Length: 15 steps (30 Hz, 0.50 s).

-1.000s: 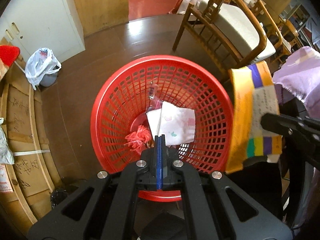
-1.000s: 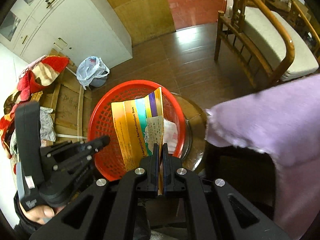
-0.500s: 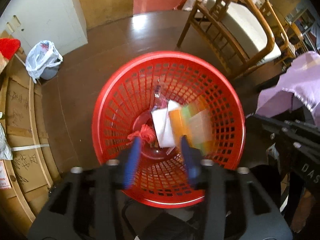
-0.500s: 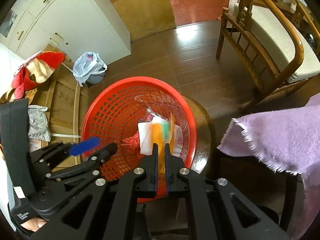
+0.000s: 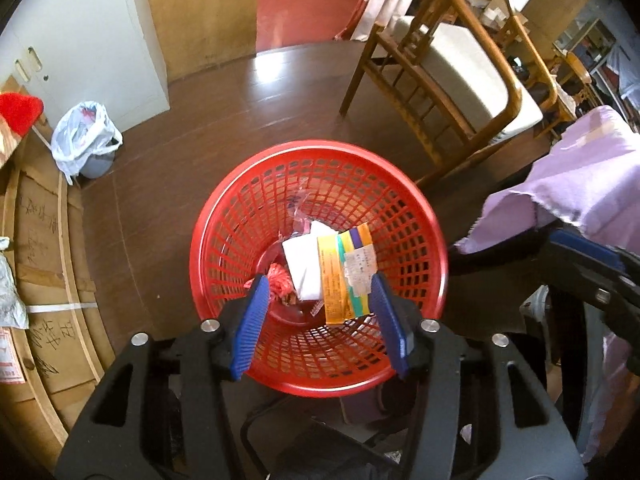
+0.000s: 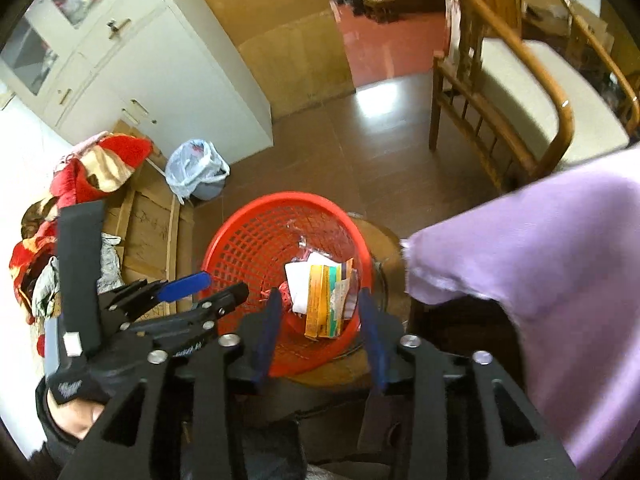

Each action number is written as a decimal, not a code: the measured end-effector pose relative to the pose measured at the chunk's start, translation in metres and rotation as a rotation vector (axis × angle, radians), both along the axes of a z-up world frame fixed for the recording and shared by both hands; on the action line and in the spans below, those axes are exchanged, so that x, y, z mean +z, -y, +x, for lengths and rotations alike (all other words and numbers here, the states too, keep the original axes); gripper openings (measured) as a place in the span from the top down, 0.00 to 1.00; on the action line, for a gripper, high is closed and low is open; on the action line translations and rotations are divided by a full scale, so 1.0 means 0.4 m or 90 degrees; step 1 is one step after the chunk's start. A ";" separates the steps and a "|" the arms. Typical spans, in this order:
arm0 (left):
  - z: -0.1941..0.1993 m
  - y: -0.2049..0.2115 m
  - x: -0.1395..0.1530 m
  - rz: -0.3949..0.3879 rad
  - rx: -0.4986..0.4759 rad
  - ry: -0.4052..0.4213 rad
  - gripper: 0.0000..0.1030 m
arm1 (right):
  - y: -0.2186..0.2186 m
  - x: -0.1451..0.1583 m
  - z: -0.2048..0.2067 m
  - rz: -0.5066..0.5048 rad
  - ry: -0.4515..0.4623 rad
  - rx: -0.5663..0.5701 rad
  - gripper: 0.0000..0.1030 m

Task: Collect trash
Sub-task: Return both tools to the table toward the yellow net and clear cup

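A red mesh basket (image 5: 248,216) stands below both grippers; it also shows in the right wrist view (image 6: 244,248). Inside lie an orange, striped flat package (image 5: 344,276), a white paper (image 5: 304,268) and a red crumpled scrap (image 5: 278,284). The package shows in the right wrist view (image 6: 324,300) too. My left gripper (image 5: 318,320) is open and empty above the basket's near rim. My right gripper (image 6: 320,332) is open and empty above the basket. The left gripper (image 6: 216,288) shows at the left of the right wrist view.
A purple cloth (image 6: 540,272) hangs at the right, close to the basket. A wooden chair (image 5: 452,80) stands behind. A small bin with a white plastic bag (image 5: 86,140) sits by a white cabinet (image 6: 160,80). Cardboard (image 5: 40,260) lies at the left.
My right gripper opened and the striped package fell into the basket. My left gripper also opened. Both grippers rose a little above the basket.
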<state>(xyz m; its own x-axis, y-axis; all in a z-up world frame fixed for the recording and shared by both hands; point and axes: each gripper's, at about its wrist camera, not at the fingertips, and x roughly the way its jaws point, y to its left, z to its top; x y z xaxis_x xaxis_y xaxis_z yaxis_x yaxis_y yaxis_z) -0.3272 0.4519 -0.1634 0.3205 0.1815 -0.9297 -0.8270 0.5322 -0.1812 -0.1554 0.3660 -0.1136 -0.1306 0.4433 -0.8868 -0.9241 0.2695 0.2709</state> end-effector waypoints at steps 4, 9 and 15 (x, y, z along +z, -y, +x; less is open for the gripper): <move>0.030 0.055 0.062 0.046 -0.040 0.009 0.46 | 0.096 0.105 0.009 0.059 0.026 0.002 0.45; 0.113 0.165 0.186 0.123 -0.125 0.053 0.37 | 0.318 0.282 0.052 0.169 0.116 -0.030 0.21; 0.242 0.328 0.327 0.199 -0.240 0.120 0.27 | 0.607 0.382 0.224 0.204 0.179 -0.198 0.14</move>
